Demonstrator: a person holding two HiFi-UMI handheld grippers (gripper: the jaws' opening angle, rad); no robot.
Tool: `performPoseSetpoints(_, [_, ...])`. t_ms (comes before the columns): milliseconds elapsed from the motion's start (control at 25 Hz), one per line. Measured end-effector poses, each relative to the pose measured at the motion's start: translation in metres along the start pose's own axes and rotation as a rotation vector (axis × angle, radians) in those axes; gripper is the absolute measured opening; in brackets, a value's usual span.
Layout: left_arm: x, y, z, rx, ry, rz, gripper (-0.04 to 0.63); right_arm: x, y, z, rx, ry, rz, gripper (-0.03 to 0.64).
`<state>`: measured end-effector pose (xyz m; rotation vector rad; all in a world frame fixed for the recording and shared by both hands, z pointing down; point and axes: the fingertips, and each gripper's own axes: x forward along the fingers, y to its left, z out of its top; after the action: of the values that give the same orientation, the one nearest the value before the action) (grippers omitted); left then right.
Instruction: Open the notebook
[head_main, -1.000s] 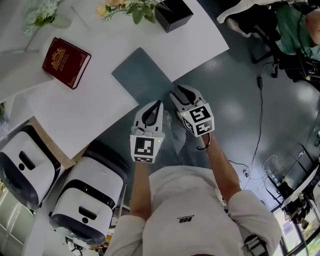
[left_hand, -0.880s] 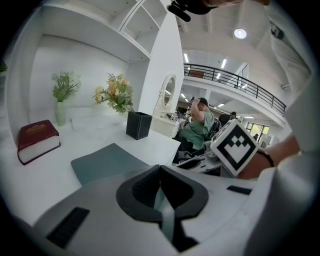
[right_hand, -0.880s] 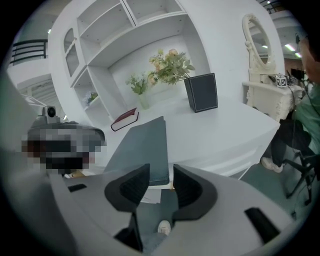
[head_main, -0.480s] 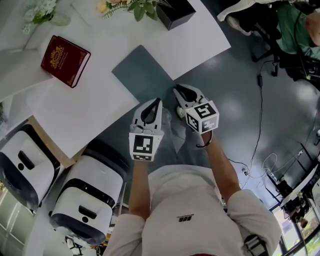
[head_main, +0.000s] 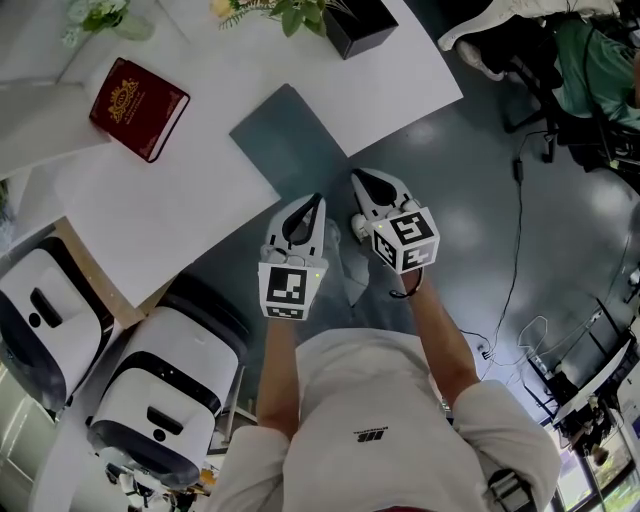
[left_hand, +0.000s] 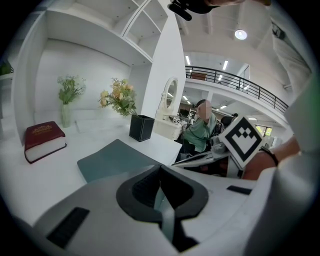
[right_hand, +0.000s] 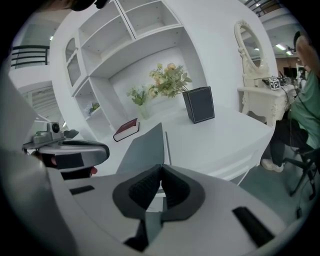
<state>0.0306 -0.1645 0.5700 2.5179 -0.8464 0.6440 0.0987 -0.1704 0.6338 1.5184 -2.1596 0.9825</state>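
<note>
The notebook is a dark red hardcover with gold print, lying closed at the far left of the white table. It also shows as the notebook in the left gripper view and the notebook in the right gripper view. My left gripper and right gripper hang side by side off the table's near edge, well short of the book. The left gripper is shut and holds nothing. The right gripper has just been closing and now stands shut with nothing between its jaws.
A grey-blue mat lies on the table just ahead of both grippers. A black box and flowers stand at the back. Two white machines stand on the floor at the left. A seated person and cables are at the right.
The right gripper has rolled slightly, its marker cube shifting a little to the right. The left gripper has stayed put.
</note>
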Motion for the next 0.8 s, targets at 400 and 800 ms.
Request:
performPoseSetpoints(400, [-0.019, 0.001, 0.008, -0.007, -0.042, 0.042, 0.000, -0.013, 0.014, 0.015, -0.085, -0.017, -0.010, 0.002])
performPoseSetpoints(800, [-0.043, 0.007, 0.012, -0.019, -0.077, 0.096, 0.000, -0.027, 0.036, 0.031, -0.186, -0.037, -0.007, 0.002])
